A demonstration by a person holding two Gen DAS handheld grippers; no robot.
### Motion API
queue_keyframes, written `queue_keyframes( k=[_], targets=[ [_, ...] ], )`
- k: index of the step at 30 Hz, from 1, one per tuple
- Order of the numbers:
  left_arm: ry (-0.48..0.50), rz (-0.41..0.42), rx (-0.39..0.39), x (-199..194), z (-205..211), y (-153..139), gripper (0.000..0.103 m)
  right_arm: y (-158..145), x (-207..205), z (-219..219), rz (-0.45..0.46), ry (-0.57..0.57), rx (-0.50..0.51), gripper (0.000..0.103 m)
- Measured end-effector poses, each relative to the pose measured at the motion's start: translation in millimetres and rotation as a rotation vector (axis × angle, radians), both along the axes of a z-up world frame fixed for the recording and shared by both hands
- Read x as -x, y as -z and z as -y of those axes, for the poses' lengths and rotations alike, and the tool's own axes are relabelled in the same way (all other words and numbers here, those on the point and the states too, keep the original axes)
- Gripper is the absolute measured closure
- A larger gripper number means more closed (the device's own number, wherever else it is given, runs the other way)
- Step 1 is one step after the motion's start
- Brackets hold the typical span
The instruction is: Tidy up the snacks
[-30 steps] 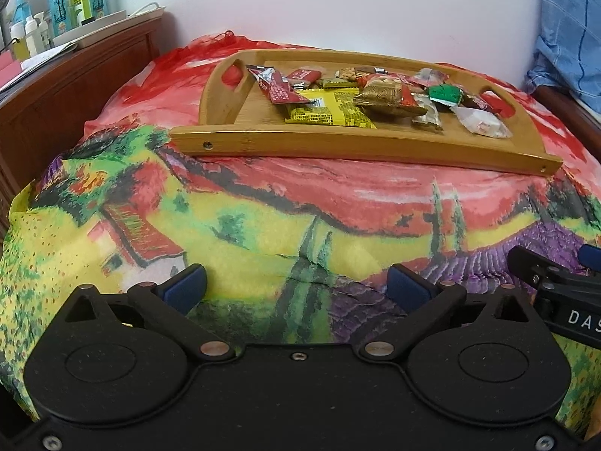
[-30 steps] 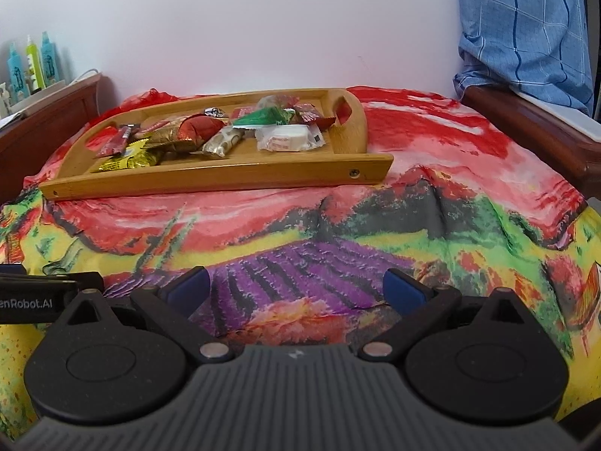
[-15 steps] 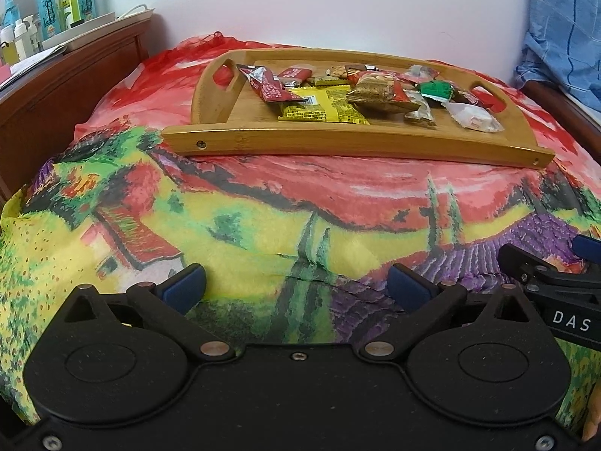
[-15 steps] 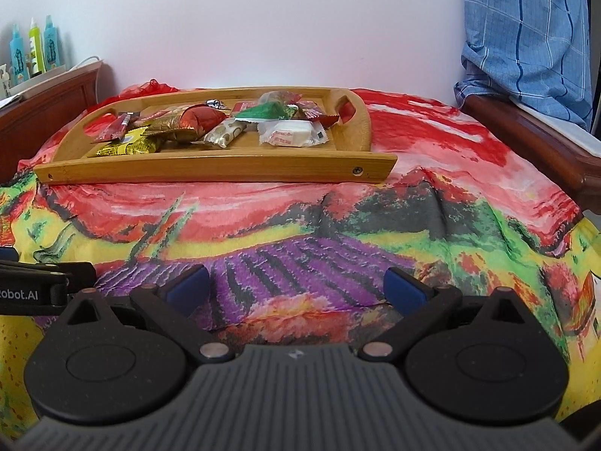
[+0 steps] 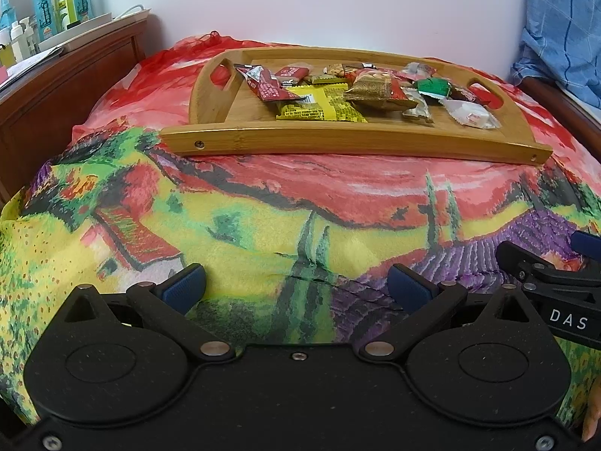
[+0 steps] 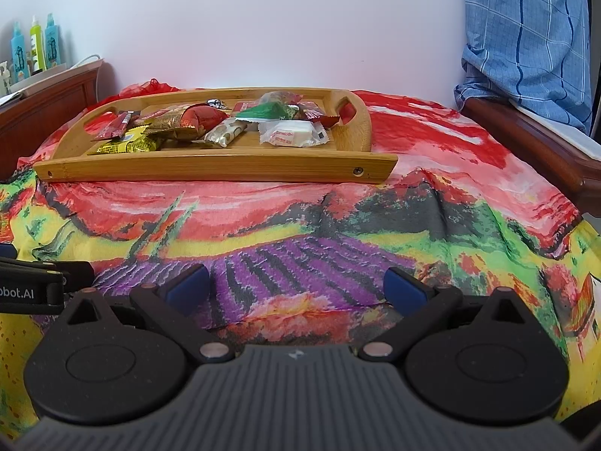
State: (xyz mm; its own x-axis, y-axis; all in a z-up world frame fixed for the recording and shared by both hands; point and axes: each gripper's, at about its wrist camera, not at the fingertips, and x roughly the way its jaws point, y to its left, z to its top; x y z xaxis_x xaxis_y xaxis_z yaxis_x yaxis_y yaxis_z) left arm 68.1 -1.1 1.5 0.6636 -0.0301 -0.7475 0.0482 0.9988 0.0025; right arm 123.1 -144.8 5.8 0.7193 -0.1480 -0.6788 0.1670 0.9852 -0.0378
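A bamboo tray with handle cut-outs sits at the far side of a bright landscape-print cloth; it also shows in the right wrist view. It holds several wrapped snacks: a yellow packet, a red packet, a gold-and-red bag, a green wrapper and a white wrapped cake. My left gripper is open and empty, low over the cloth, well short of the tray. My right gripper is open and empty beside it, also short of the tray.
A dark wooden headboard shelf on the left carries bottles and a white tray. A blue checked cloth hangs at the right over a wooden rail. A white wall stands behind the tray.
Both grippers have shifted a little, so the tray sits slightly differently in each view. Both stay open and empty.
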Motion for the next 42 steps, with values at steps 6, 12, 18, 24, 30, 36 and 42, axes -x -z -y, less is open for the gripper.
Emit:
queue_keyframes(
  k=[6,12,18,24,30,36,42],
  targets=[
    [-0.004,-0.008,0.000,-1.9,-0.5,-0.3,0.000,-0.1,-0.8,-0.5,-0.004,-0.005,0.005,0.000],
    [-0.004,-0.007,-0.003,-1.7,0.0,-0.1,0.000,-0.2,-1.1,-0.4,-0.005,-0.006,0.004,0.000],
    [-0.004,-0.007,-0.002,-1.6,-0.4,-0.1,0.000,-0.2,-1.0,-0.6,-0.005,-0.006,0.005,0.000],
    [-0.005,-0.003,-0.001,-1.3,-0.5,-0.2,0.000,-0.2,-1.1,-0.9,-0.007,-0.008,0.009,0.000],
    [-0.005,-0.004,-0.002,-1.3,-0.3,0.0,0.000,-0.3,-0.9,-1.0,-0.006,-0.008,0.009,0.000],
    [-0.004,-0.003,-0.001,-1.5,-0.2,-0.1,0.000,-0.5,-0.9,-1.0,-0.006,-0.008,0.009,0.000],
    [-0.005,-0.007,-0.002,-1.9,-0.2,0.0,0.000,-0.6,-0.9,-1.0,-0.006,-0.008,0.010,0.000]
  ],
)
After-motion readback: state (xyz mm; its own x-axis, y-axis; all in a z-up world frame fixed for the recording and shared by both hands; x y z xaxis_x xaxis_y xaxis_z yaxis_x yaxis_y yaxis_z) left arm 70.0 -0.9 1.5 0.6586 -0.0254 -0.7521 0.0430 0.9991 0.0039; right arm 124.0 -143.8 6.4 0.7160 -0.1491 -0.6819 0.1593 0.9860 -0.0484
